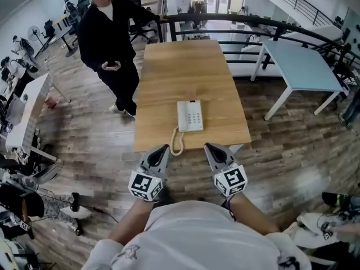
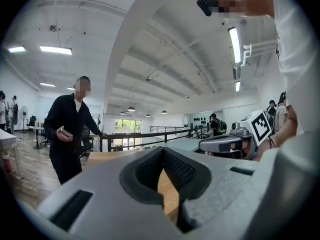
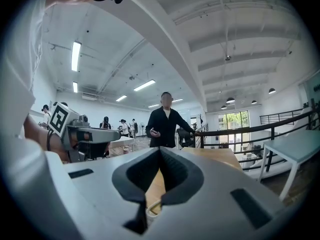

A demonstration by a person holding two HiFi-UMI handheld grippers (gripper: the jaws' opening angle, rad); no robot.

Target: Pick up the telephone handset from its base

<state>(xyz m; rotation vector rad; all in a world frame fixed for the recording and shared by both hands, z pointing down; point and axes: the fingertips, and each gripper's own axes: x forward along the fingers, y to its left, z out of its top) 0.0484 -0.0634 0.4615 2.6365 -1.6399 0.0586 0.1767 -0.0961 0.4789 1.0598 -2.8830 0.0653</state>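
A white telephone (image 1: 190, 116) lies on the wooden table (image 1: 185, 72) near its near edge. Its handset (image 1: 182, 116) rests on the left side of the base, and a cream coiled cord (image 1: 178, 140) runs down to the table edge. In the head view my left gripper (image 1: 163, 148) and right gripper (image 1: 209, 146) are side by side just short of that edge, pointing at the phone and apart from it. Each one's jaws meet at the tip, with nothing between them. The left gripper view (image 2: 163, 150) and right gripper view (image 3: 160, 149) show only tabletop through the jaws.
A person in black (image 1: 109, 44) stands at the table's far left corner. Behind the table runs a black railing (image 1: 253, 21), with a light blue table (image 1: 301, 66) to the right. White desks and clutter (image 1: 22, 111) line the left side of the wooden floor.
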